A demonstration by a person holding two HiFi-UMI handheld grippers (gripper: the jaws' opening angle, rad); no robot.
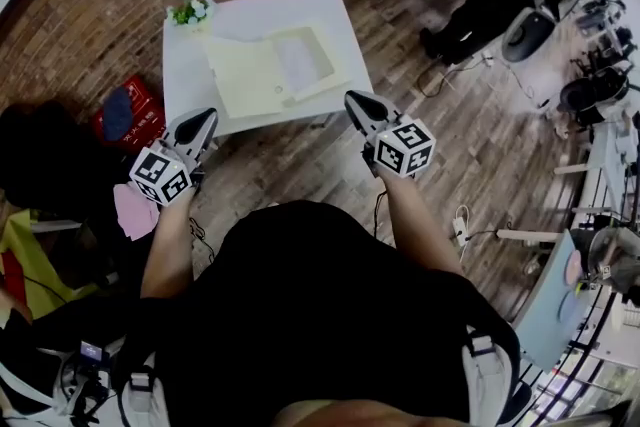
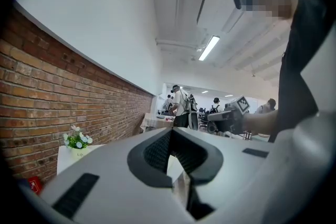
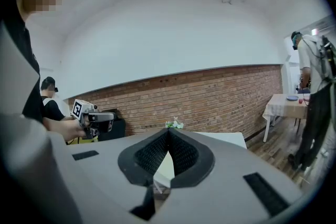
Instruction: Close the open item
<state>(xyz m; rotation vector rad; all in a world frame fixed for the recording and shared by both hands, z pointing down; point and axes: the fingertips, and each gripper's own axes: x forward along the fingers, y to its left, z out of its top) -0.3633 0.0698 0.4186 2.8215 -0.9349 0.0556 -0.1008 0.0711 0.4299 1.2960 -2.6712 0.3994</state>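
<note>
Out past the person's black shirt [image 1: 300,315], the left gripper [image 1: 203,120] and right gripper [image 1: 357,103] have their fingers together on nothing, and ahead, between them, the open pale folder [image 1: 265,70] lies flat on the white worktop [image 1: 190,75], probably light and bendy, best lifted by its cover's loose edge.

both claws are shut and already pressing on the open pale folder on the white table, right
Not quite. Both are shut, but neither presses on the folder. The left claw and the right claw hang in the air at the near side of the white table, apart from the pale folder, which lies open on it. The head view shows this.
</note>
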